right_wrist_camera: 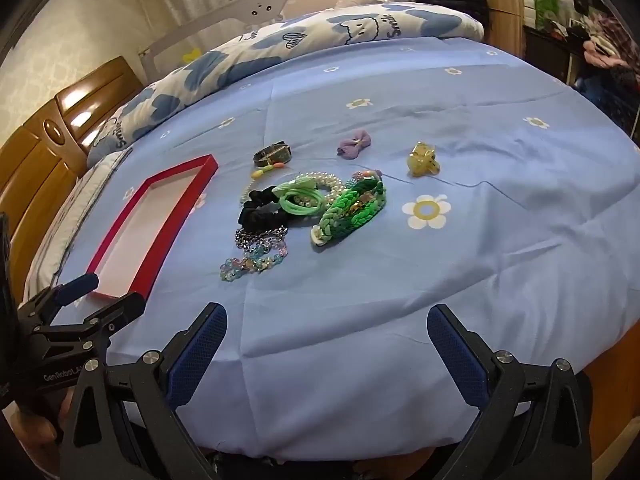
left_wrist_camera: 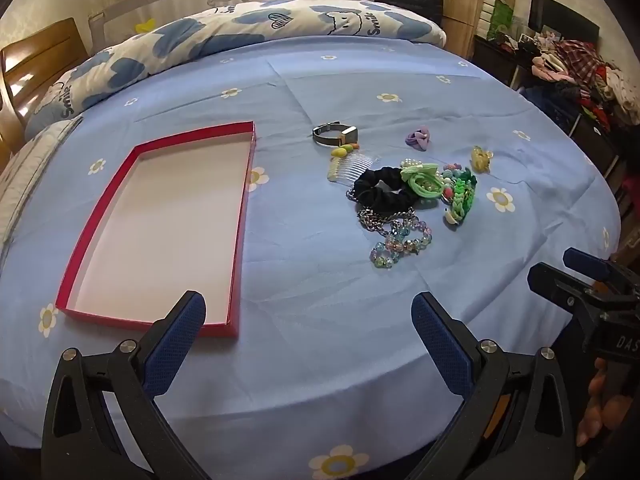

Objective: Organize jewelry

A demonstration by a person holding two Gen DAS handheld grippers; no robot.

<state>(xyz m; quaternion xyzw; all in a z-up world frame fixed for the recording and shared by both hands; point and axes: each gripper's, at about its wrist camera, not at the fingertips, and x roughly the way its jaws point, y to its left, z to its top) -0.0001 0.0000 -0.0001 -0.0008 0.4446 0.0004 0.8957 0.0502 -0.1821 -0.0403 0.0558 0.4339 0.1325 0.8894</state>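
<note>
An empty red box (left_wrist_camera: 100, 216) with a white floor lies on the blue bedsheet, left of a heap of jewelry; it also shows in the right wrist view (right_wrist_camera: 188, 184). The heap holds a black scrunchie (left_wrist_camera: 384, 190), a beaded bracelet (left_wrist_camera: 400, 244), a silver chain (left_wrist_camera: 370, 218), a green braided band (right_wrist_camera: 352, 212), a clear comb (left_wrist_camera: 352, 168) and a watch (left_wrist_camera: 334, 134). A purple bow (right_wrist_camera: 354, 142) and a yellow clip (right_wrist_camera: 422, 158) lie apart. My left gripper (left_wrist_camera: 308, 312) and right gripper (right_wrist_camera: 326, 322) are open, empty, near the bed's front edge.
A rolled blue-and-white quilt (left_wrist_camera: 240, 32) lies along the far side of the bed. A wooden headboard (right_wrist_camera: 48, 136) stands at the left. A dark cabinet with piled clothes (left_wrist_camera: 572, 68) stands at the right.
</note>
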